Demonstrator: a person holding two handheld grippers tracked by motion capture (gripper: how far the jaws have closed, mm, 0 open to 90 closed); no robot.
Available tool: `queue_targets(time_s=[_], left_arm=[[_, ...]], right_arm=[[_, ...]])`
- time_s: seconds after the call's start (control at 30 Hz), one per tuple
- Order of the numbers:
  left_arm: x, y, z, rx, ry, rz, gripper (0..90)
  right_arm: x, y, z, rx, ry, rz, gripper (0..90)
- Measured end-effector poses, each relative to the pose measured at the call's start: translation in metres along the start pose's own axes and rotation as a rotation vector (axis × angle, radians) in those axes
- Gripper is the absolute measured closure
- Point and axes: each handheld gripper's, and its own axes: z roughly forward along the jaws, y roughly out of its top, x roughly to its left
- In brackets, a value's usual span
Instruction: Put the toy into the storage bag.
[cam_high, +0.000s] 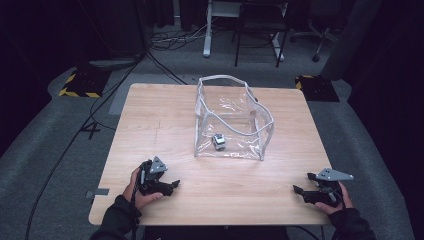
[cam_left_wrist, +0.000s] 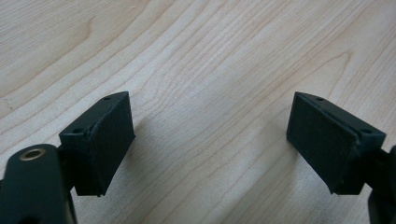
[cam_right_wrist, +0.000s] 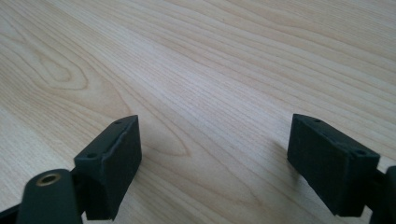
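A clear plastic bag (cam_high: 250, 107) with a white rim stands open near the middle of the wooden table (cam_high: 155, 115). Inside it, on the bottom, lies a small grey and silver object (cam_high: 219, 141). My left gripper (cam_high: 172, 186) rests at the table's front left, held in a hand, well short of the bag. In the left gripper view its jaws (cam_left_wrist: 210, 135) stand wide apart over bare wood. My right gripper (cam_high: 301, 183) sits at the front right corner, pointing left. Its jaws (cam_right_wrist: 215, 154) are also spread wide with nothing between them.
Beyond the table's far edge, black cables (cam_high: 165, 60) run over grey carpet past desk legs (cam_high: 207, 30) and a chair frame (cam_high: 260, 35). Yellow-and-black striped bases (cam_high: 82, 82) sit on the floor at far left and far right (cam_high: 315, 85).
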Motion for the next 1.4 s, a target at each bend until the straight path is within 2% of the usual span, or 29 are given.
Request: queue_targets(time_s=[0.23, 0.3, 0.77, 1.23, 1.3, 1.4], left_arm=[[0.0, 0.0, 0.0, 0.0, 0.0, 0.0, 15.3], [-0.0007, -0.0004, -0.0004, -0.005, 0.021, 0.0, 15.4], [-0.0007, -0.0008, -0.0014, 0.005, 0.009, 0.001, 15.4], [-0.0011, -0.0006, -0.0004, -0.003, 0.019, -0.007, 15.1], [-0.0005, 0.0002, 0.0003, -0.001, 0.002, -0.004, 15.0], [-0.0005, 0.0006, 0.0008, -0.003, 0.015, -0.006, 15.0]], right_arm=[[0.0002, 0.0001, 0.0003, 0.0, 0.001, 0.005, 17.8], [-0.0004, 0.0005, 0.0004, 0.002, 0.004, 0.001, 17.5], [-0.0012, 0.0018, 0.0022, -0.001, 0.008, 0.002, 17.2], [-0.0016, 0.0019, 0.0022, 0.0, 0.008, -0.003, 17.2], [-0.0016, 0.0019, 0.0022, 0.001, 0.008, -0.003, 17.2], [-0.0016, 0.0019, 0.0022, 0.0, 0.008, -0.003, 17.2]])
